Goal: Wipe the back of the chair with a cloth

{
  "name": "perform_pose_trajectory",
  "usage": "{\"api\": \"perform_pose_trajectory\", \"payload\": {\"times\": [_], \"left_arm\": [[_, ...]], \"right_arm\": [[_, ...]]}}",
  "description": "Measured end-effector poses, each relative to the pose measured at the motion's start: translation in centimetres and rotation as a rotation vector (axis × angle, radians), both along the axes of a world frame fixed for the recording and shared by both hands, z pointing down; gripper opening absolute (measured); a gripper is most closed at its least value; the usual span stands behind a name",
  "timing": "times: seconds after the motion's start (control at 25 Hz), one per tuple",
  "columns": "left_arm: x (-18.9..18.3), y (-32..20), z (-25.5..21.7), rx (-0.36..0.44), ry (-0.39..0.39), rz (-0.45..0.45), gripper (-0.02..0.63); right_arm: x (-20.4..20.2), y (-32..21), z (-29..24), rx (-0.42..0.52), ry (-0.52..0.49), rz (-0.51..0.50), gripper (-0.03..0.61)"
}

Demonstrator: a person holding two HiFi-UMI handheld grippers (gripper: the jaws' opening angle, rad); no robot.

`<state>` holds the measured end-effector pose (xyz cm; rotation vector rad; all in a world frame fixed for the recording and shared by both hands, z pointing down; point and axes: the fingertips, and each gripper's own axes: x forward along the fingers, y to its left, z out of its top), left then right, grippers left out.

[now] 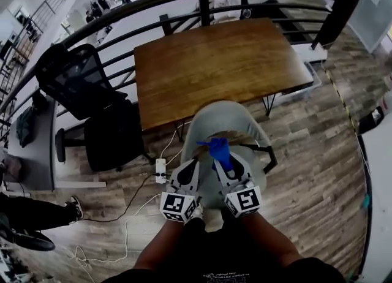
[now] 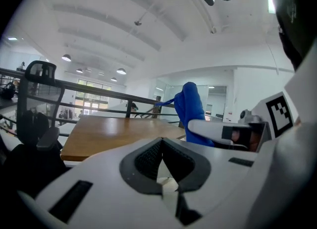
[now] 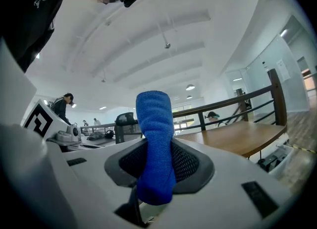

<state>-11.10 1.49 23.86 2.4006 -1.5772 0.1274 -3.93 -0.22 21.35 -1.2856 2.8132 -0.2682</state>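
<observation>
Cloth (image 1: 219, 150) near top edge of chair (image 1: 211, 119)

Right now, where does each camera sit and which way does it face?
Head view: on the person's head, steeply down at the grey chair and wooden table; forearms, left gripper and right gripper show.
Left gripper view: on the left gripper, along its shut, empty fingers toward the table; right gripper at right.
Right gripper view: on the right gripper, along fingers shut on the blue cloth; left gripper at left.
Shared: all three show table and cloth.
</observation>
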Motion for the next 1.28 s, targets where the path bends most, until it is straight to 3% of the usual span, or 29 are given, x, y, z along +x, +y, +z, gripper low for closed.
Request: {"api": "perform_pose_trajectory", "payload": {"times": [0.24,0.44,0.64,0.92,1.28], "left_arm": [[0.4,-3.0,2.4,-0.001,-0.043,-0.111,0.002],[-1.5,-5.3,5.7,-0.008,-0.022,-0.195,0.002],[-4.1,-7.9,8.2,0.028,-0.020,-0.249,0.003],[-7.0,-10.5,12.9,0.007,0.048,-0.329,0.002],[-7.6,-13.2,14.3,-0.014,0.024,-0.332,0.002]], "right_arm": [[-1.0,-2.8,3.6,-0.029,-0.024,-0.127,0.124],[-3.0,-5.4,7.0,-0.029,0.003,-0.178,0.124],[-5.2,-7.9,10.7,-0.009,0.024,-0.175,0.123],[-8.0,-11.9,14.2,0.005,0.012,-0.164,0.123],[-11.1,-14.1,16.6,-0.057,0.054,-0.186,0.123]]}}
